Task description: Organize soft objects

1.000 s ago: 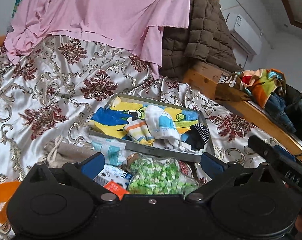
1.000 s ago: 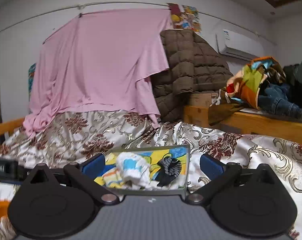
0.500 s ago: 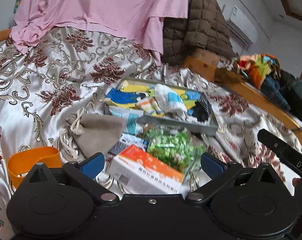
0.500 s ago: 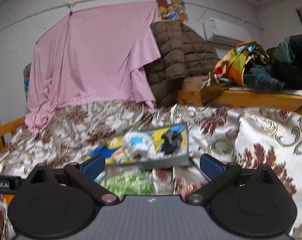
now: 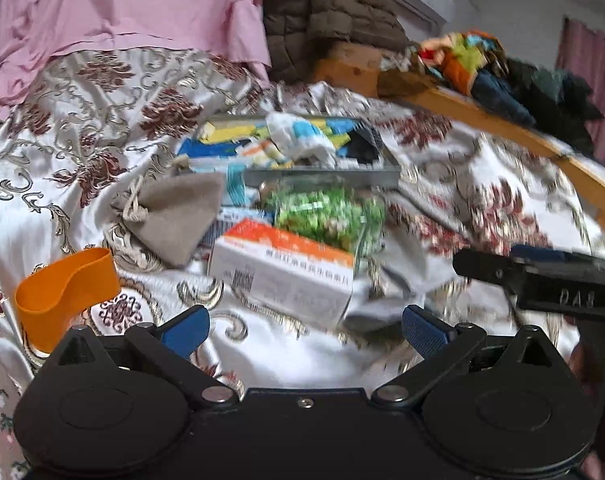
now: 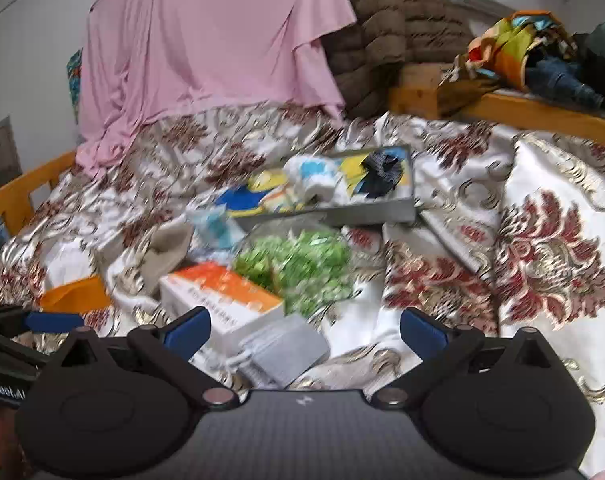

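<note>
A grey tray (image 5: 322,178) (image 6: 330,210) lies on the patterned bedspread and holds a white-and-blue sock (image 5: 298,136) (image 6: 314,178), a dark striped sock (image 5: 362,146) (image 6: 382,172) and yellow-blue cloth. In front of it are a beige drawstring pouch (image 5: 178,216) (image 6: 166,252), a bag of green sweets (image 5: 326,212) (image 6: 298,264) and an orange-and-white box (image 5: 286,272) (image 6: 218,296). My left gripper (image 5: 305,330) is open just short of the box, holding nothing. My right gripper (image 6: 305,328) is open over a small grey pouch (image 6: 286,350).
An orange band (image 5: 66,292) (image 6: 76,298) stands on the left of the pile. A pink sheet (image 6: 210,40) and brown quilted coat (image 5: 334,12) hang behind. A wooden bed rail (image 5: 502,124) with piled clothes runs along the right. The right gripper's body (image 5: 542,276) shows at the right of the left wrist view.
Both grippers have drawn back from the tray and tilted down, so the pouch, box, sweets and orange band have come into view. Both stayed open and took hold of nothing.
</note>
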